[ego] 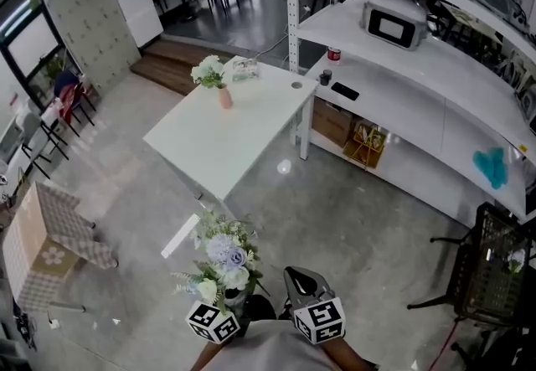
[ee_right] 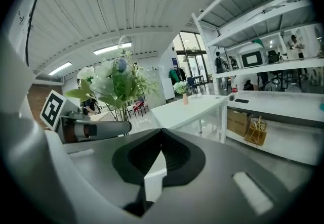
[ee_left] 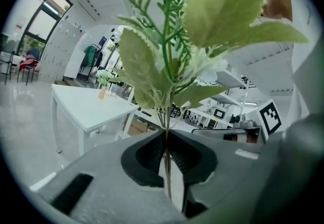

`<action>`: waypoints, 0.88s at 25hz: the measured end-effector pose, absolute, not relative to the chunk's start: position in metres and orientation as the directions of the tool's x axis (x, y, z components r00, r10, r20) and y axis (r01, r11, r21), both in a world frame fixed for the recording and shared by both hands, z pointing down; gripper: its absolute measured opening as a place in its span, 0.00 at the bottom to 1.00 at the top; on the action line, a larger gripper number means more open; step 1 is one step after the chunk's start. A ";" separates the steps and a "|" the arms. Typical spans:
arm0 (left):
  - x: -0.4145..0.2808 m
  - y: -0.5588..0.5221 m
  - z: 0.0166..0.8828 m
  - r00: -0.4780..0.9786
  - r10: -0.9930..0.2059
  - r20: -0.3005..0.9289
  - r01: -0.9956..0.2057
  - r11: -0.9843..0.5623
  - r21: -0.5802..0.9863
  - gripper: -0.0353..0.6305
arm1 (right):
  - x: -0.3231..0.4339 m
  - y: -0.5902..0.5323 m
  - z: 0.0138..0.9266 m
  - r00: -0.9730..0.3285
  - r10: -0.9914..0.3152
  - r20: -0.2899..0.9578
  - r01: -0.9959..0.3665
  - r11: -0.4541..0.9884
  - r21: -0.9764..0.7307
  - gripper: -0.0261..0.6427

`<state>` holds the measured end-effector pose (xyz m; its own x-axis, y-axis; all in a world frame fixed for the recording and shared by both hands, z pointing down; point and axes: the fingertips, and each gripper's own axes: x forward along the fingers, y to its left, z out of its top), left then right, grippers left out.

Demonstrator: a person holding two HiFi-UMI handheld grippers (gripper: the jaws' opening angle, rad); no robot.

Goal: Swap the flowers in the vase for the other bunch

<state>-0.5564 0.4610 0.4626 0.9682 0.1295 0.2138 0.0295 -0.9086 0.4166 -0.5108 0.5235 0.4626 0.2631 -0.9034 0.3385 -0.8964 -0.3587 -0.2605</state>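
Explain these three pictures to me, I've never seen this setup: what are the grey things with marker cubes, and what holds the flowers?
No robot here: a person holds a two-jaw gripper in each hand. The head view looks down from a camera on the person's head; the other two cameras ride on the grippers and look along their jaws. The left gripper is clamped on the stems of a flower bunch. The right gripper is shut and empty. Ahead stands a white table with a pink vase holding other flowers.
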 end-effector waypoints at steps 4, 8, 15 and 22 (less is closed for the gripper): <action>-0.543 0.476 0.468 0.959 0.156 0.235 0.046 -0.908 0.417 0.09 | -0.497 0.531 0.467 0.259 -0.904 0.342 -0.883 -0.365 -0.296 0.04; -0.530 0.476 0.474 0.957 0.154 0.247 0.033 -0.900 0.435 0.09 | -0.483 0.531 0.471 0.262 -0.908 0.326 -0.887 -0.359 -0.289 0.04; -0.487 0.467 0.494 0.950 0.187 0.252 0.045 -0.876 0.480 0.09 | -0.446 0.523 0.484 0.239 -0.908 0.345 -0.894 -0.345 -0.287 0.04; -0.418 0.440 0.494 0.942 0.233 0.243 0.100 -0.884 0.458 0.09 | -0.395 0.500 0.491 0.249 -0.894 0.373 -0.890 -0.363 -0.275 0.04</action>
